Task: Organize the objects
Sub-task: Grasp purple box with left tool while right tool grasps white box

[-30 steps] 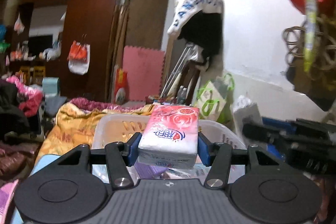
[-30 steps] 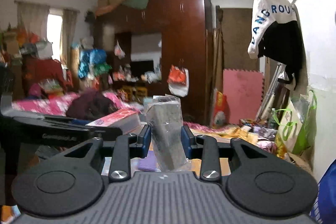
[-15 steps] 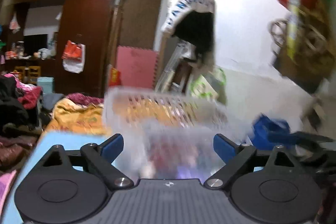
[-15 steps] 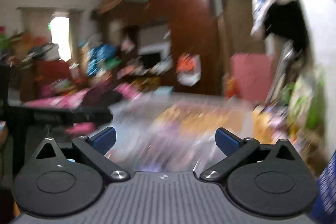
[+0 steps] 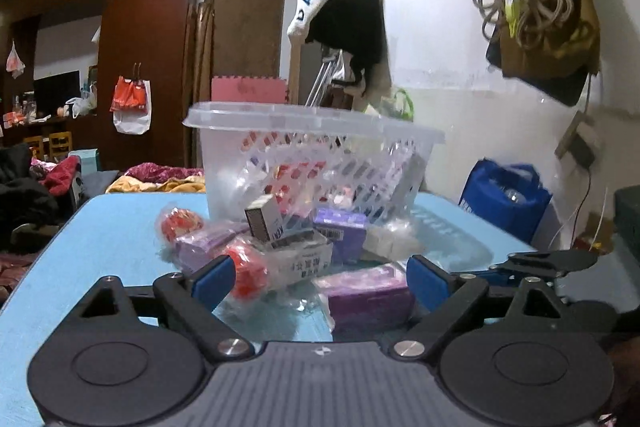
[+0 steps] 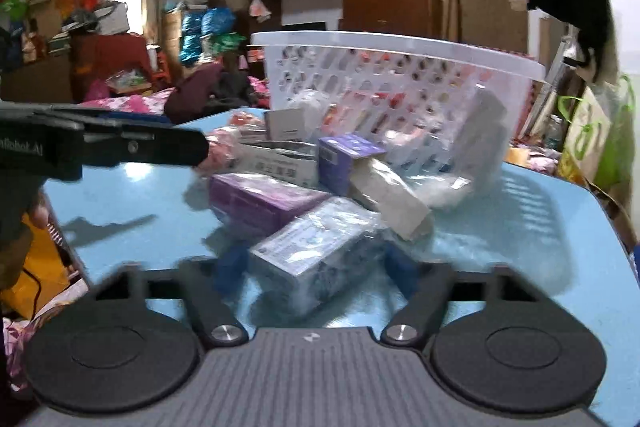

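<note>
the left gripper gaped empty before a purple packet, while the right gripper's blurred jaws, just closing, flanked a wrapped packet without a clear grip, the white basket beyond on the blue table.

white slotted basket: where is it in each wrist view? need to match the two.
Left wrist: white basket sits centre frame on the blue table, behind the pile of packets, tilted.
Right wrist: same basket is upper centre-right, again behind the pile.
Shared landmark: the purple carton standing right in front of the basket.
</note>
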